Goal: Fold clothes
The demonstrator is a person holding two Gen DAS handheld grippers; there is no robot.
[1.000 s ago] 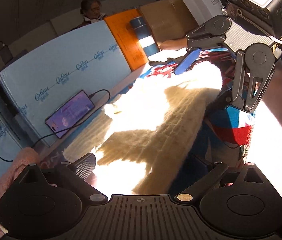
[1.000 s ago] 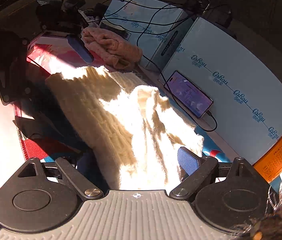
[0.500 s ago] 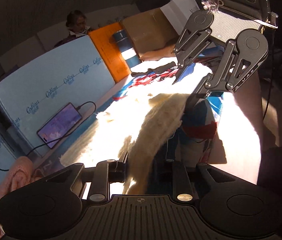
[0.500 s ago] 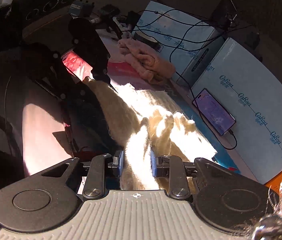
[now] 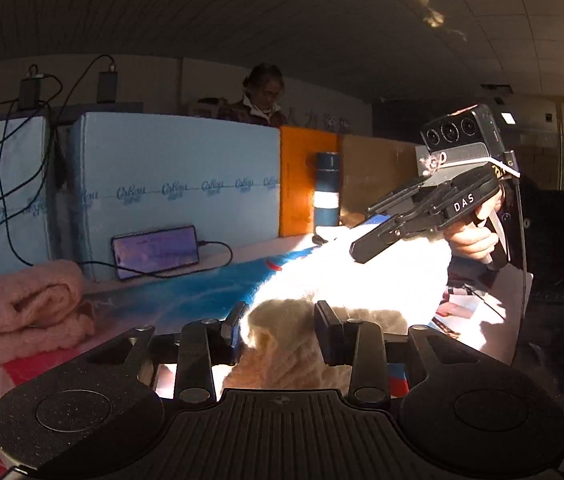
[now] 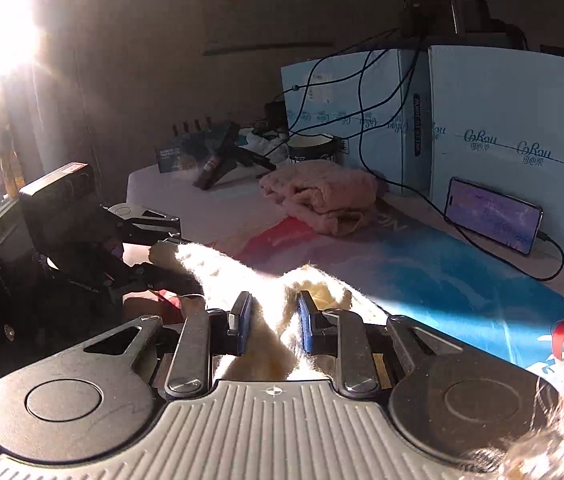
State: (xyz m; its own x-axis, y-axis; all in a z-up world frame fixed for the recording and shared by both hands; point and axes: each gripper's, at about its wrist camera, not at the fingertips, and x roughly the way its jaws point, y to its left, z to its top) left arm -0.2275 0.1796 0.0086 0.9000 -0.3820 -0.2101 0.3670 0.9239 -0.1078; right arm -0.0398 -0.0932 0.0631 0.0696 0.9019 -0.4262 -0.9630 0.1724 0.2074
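Left gripper (image 5: 279, 334): clenched on a bunched edge of the cream knit sweater (image 5: 366, 280); the fabric fills the gap between its blue-padded fingers (image 5: 324, 336).
Right gripper (image 6: 269, 326): also grasping the cream knit sweater, a fold of it pinched between both pads; in the left wrist view it shows at 2 o'clock, held by a hand (image 5: 472, 236).
Cream knit sweater: stretched between the two grippers and lifted above the blue patterned mat (image 6: 442, 276); sunlight washes out much of its surface, so its lower edge cannot be made out.
Pink folded garment (image 6: 322, 196): lies on the table at 12 o'clock in the right wrist view, well apart from the sweater.
Smartphone (image 6: 492, 214): screen lit, propped against the light blue cartons (image 6: 514, 120) at 2 o'clock, a black cable (image 6: 550, 264) plugged into its end and looping over the mat.
Far clutter: a bowl (image 6: 314, 148) and a dark tripod-like stand (image 6: 225, 156) behind the pink garment.
Left wrist backdrop: an orange board (image 5: 302, 184), a blue-and-white cylinder (image 5: 326, 196), and a person (image 5: 261, 96) behind the cartons.
Glare: strong sun at 10 o'clock in the right wrist view.
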